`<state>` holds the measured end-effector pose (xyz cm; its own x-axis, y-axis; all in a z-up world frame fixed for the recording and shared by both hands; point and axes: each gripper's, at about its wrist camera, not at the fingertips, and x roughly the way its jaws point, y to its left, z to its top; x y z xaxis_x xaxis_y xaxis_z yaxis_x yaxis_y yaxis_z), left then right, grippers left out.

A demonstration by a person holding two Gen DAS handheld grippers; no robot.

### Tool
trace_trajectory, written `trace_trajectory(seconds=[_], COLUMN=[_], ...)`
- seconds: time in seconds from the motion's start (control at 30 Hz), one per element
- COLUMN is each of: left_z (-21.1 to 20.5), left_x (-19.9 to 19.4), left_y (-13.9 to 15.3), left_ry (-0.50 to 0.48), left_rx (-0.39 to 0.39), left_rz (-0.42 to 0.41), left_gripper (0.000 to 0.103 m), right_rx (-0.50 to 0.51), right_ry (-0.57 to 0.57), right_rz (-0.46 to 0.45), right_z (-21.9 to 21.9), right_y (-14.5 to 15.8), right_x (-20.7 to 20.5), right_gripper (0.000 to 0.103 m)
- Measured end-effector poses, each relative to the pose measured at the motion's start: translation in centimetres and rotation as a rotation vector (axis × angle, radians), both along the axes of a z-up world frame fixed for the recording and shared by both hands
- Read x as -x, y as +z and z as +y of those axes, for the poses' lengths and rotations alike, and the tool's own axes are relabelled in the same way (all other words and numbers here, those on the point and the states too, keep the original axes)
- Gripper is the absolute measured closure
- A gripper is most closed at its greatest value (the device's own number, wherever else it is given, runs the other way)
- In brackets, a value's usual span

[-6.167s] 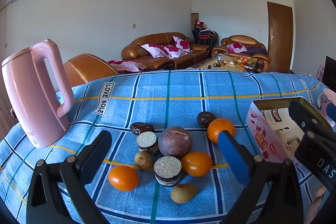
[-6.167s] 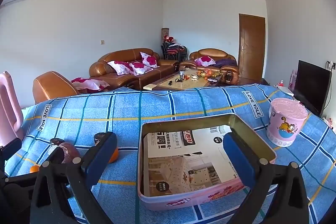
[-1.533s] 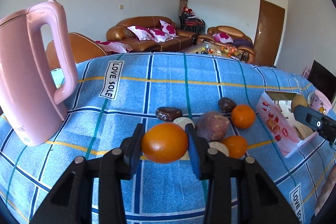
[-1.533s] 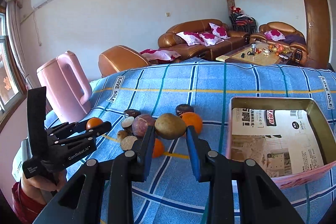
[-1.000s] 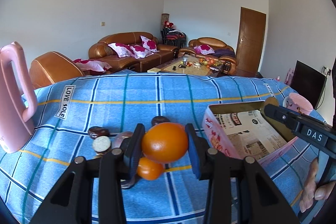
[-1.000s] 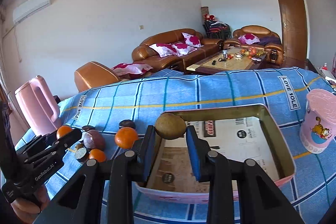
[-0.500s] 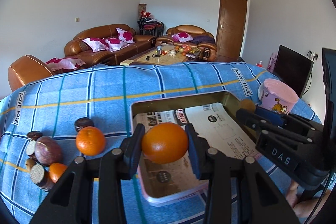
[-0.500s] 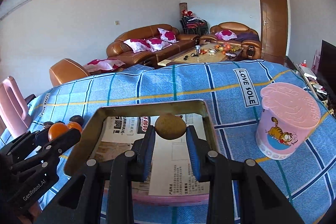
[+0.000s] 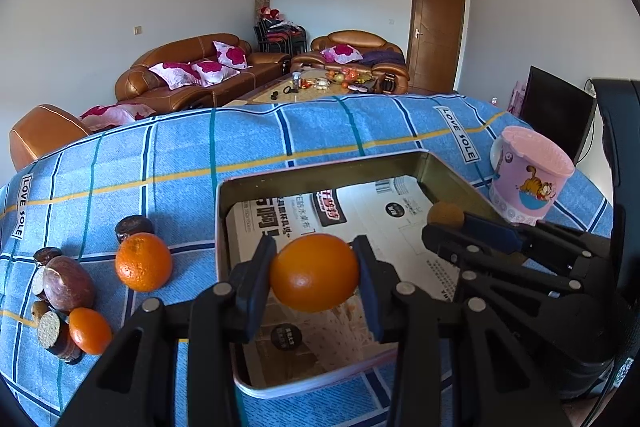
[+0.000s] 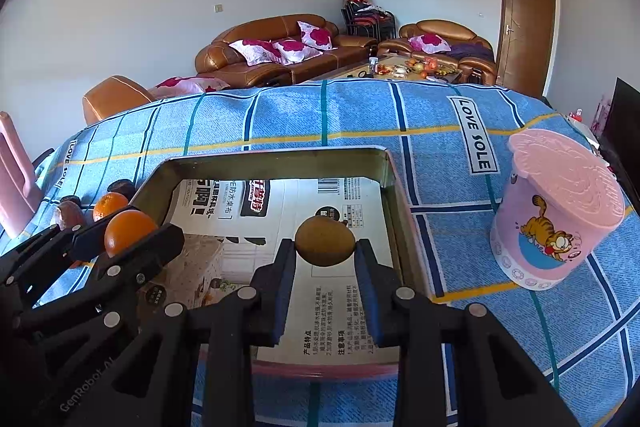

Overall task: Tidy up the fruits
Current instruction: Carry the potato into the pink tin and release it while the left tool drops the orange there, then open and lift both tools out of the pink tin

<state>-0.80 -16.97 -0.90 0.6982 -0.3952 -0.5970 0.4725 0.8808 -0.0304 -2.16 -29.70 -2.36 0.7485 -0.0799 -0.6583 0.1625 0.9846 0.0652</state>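
My left gripper (image 9: pixel 314 279) is shut on an orange (image 9: pixel 315 278) and holds it over the near left part of the pink tin box (image 9: pixel 304 383), whose floor is lined with printed paper. My right gripper (image 10: pixel 325 247) is shut on a brown kiwi (image 10: pixel 325 241) and holds it above the right half of the same box (image 10: pixel 394 187). Each gripper shows in the other's view: the right one (image 9: pixel 446 217) with the kiwi (image 9: pixel 445 214), the left one (image 10: pixel 132 233) with the orange (image 10: pixel 129 229). Left of the box lie two more oranges (image 9: pixel 143 261) (image 9: pixel 90 330), a purple passion fruit (image 9: pixel 68 283) and several small dark fruits.
A pink cartoon cup (image 10: pixel 556 211) stands upside down right of the box. A pink kettle (image 10: pixel 14 179) stands at the far left. The table wears a blue checked cloth (image 9: pixel 248 147). Sofas and a coffee table lie beyond it.
Both grippers have swung right from the fruit pile to over the box, each still holding its fruit. In the last half second they sank slightly toward the box floor.
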Motion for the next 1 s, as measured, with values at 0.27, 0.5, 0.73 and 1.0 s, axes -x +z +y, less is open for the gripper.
trace_trajectory(seconds=[0.27, 0.5, 0.73, 1.0], left_z=[-0.4, 0.9, 1.2, 2.5], left_x=[0.5, 1.1, 1.9, 1.6], left_y=[0.1, 0.9, 1.8, 1.8], left_ry=[0.003, 0.067, 0.082, 0.113], left_rx=[-0.029, 0.009, -0.007, -0.012], left_rz=[-0.029, -0.087, -0.179, -0.168], left_gripper=[0.052, 0.017, 0.000, 0.000], right_rx=[-0.022, -0.124, -0.250, -0.182], right_ry=[-0.021, -0.060, -0.075, -0.097], right_rz=[-0.007, -0.066, -0.160, -0.221], right_z=[-0.2, -2.0, -3.2, -2.5], right_y=[0.1, 0.8, 1.3, 1.9], right_x=[0.4, 1.0, 1.8, 2.4], right_gripper=[0.070, 0.062, 0.035, 0.034])
